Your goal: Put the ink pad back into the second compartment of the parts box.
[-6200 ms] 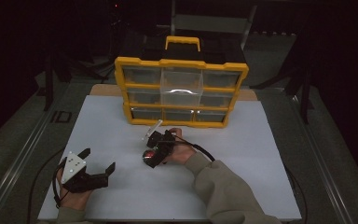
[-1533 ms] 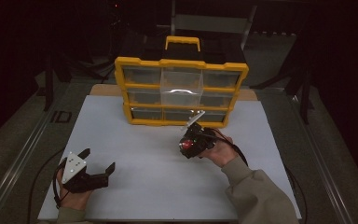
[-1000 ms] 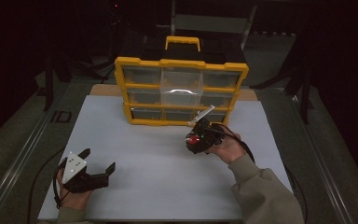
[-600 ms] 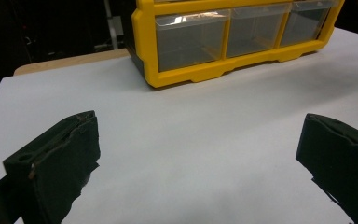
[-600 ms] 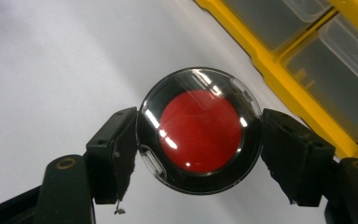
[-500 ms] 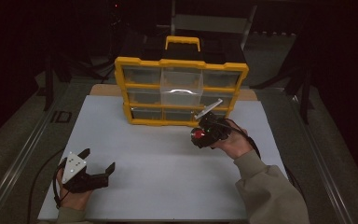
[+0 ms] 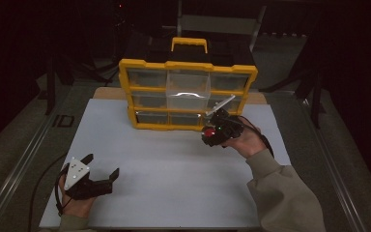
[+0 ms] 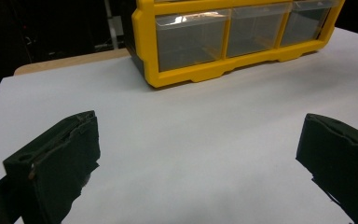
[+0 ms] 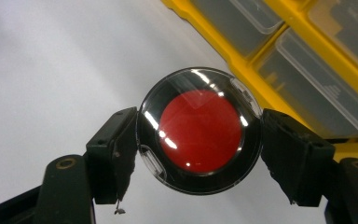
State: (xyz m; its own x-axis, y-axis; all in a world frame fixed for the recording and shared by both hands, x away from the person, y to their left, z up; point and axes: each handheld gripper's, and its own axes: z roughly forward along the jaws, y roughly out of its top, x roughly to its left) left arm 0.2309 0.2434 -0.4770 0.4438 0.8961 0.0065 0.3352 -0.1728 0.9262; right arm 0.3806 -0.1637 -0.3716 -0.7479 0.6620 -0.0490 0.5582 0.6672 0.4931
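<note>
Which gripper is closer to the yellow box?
Right. The right gripper, holding a round red disc, is up against the front lower right of the yellow box. The left gripper rests far back near the table's near left corner.

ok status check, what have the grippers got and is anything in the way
Right gripper clamped on round clear-lidded red-centred case, beside yellow drawer organiser. Left gripper open, empty over white tabletop. Nothing in the way.
</note>
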